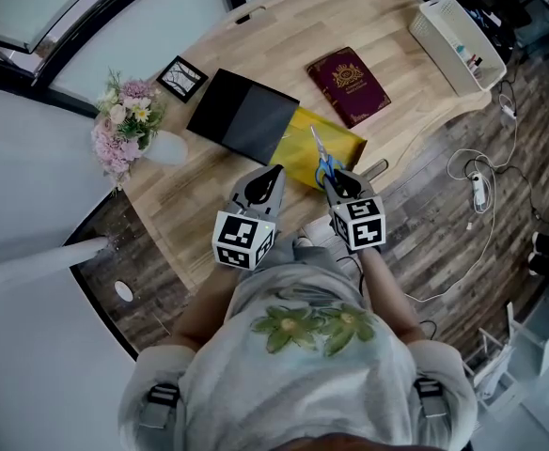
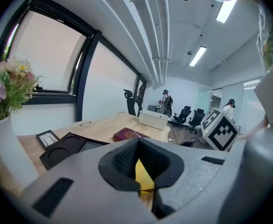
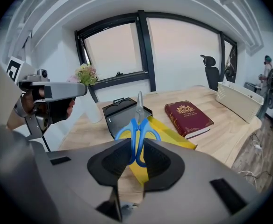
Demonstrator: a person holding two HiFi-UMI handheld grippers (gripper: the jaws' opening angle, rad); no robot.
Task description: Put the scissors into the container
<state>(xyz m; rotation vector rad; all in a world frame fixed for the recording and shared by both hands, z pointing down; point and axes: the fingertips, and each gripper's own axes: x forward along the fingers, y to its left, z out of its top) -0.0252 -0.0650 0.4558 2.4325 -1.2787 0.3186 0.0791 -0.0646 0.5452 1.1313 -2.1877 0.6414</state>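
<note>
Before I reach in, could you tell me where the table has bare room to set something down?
Bare wood lies between the maroon book and the white basket, along the far edge behind the black tray, and at the near edge beside the vase. The middle is crowded: tray, yellow folder and scissors in the right claw.

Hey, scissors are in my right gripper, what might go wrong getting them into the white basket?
The right gripper pinches the scissors only at the blue handles, so they may swivel or slip. The white basket sits at the far corner of the table, past the red book: a long carry, blades leading.
</note>
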